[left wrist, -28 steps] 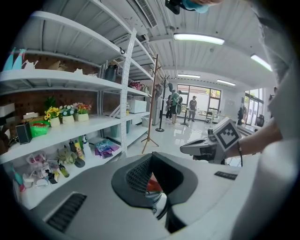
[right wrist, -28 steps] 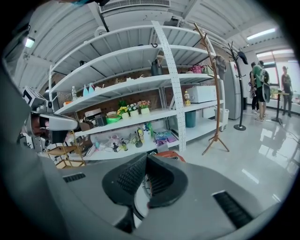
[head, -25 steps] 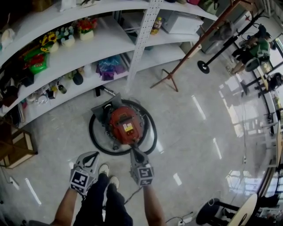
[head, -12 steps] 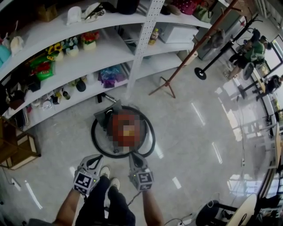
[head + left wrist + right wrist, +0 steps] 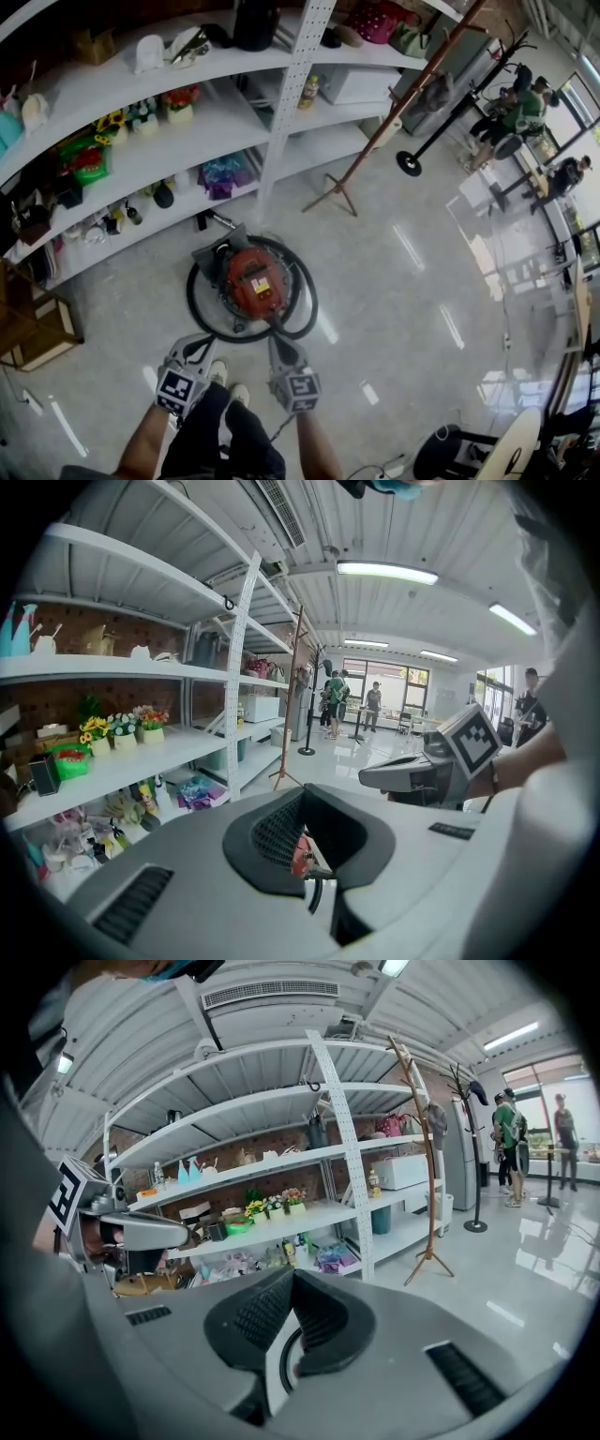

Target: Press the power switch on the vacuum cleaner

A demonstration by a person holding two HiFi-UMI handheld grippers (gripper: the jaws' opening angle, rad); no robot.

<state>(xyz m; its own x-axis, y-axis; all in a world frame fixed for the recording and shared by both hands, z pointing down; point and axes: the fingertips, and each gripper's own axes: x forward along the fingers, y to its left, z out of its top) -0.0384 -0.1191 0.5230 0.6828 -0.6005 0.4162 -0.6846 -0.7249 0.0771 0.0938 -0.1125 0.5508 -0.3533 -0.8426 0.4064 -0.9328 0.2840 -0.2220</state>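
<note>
The red vacuum cleaner (image 5: 253, 281) sits on the pale floor in the head view, ringed by its black hose (image 5: 305, 314). Both grippers hover just short of it, in front of the person's legs. My left gripper (image 5: 195, 345) is to the vacuum's near left, jaws together and holding nothing. My right gripper (image 5: 276, 341) points at the vacuum's near edge, a small gap away, also shut and empty. In the left gripper view a sliver of red vacuum (image 5: 300, 857) shows through the hole between the closed fingers (image 5: 187, 883). The power switch cannot be made out.
Long white shelves (image 5: 187, 141) with flowers, bottles and bags run behind the vacuum. A wooden coat stand (image 5: 375, 122) leans at the right and a wooden crate (image 5: 28, 328) sits at the left. A cord (image 5: 281, 427) trails by the person's shoes (image 5: 220, 373). People (image 5: 506, 103) stand far off.
The right gripper's tip, against the vacuum's near edge one second ago, now sits slightly back from it. The head view has tilted up, showing more shelving.
</note>
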